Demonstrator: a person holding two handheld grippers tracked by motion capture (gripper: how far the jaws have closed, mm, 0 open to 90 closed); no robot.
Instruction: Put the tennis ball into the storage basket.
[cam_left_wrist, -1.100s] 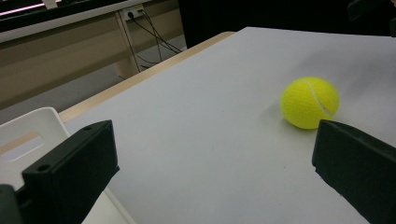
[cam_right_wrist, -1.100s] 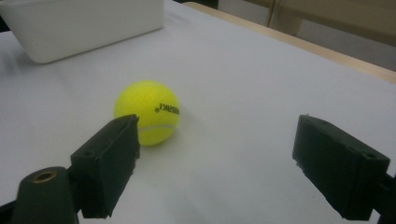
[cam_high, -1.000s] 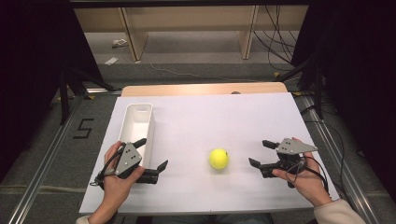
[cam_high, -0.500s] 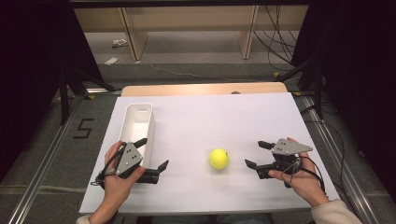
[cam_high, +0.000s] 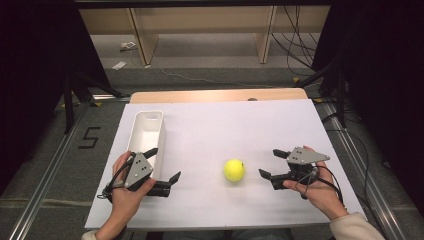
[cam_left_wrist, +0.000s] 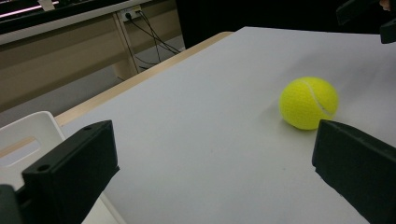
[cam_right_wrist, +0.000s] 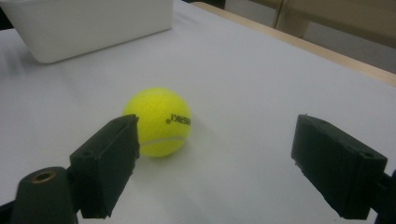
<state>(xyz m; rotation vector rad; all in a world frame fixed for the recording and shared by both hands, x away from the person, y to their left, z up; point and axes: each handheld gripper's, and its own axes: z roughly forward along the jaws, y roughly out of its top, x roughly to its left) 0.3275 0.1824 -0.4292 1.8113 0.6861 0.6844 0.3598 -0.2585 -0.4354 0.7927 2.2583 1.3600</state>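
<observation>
ball: yellow tennis ball (cam_high: 234, 170) lies on the white worktop (cam_high: 235, 125), toward the near edge, a bit right of middle; free, nothing touching it; black print on its side in the right gripper view (cam_right_wrist: 158, 121)
right tongs: right tongs (cam_high: 273, 164) near the ball, on its right, held low over the worktop by the right hand (cam_high: 315, 187); jaws spread wide, nothing between them; they point left at the ball; in the right gripper view the ball sits just past the left jaw, not between the two
left tongs: left tongs (cam_high: 162, 164) at the near left part of the worktop in the left hand (cam_high: 125, 192); jaws apart, empty; well apart from the ball, which shows ahead to the right in the left gripper view (cam_left_wrist: 308, 102)
bin: white oblong bin (cam_high: 146, 137) along the left edge of the worktop, long side running near to far; empty as far as seen; left tongs' far jaw is just beside or over its near end, contact unclear
path to ball: bare worktop between each pair of tongs and the ball; nothing in between
worktop: white sheet over a wooden top, wood strip (cam_high: 215, 95) showing at the far edge
around: grey floor with a "5" mark (cam_high: 90, 137) left of the worktop; wooden shelf frame (cam_high: 200, 25) and cables (cam_high: 295, 45) beyond the far edge; dark curtains both sides
</observation>
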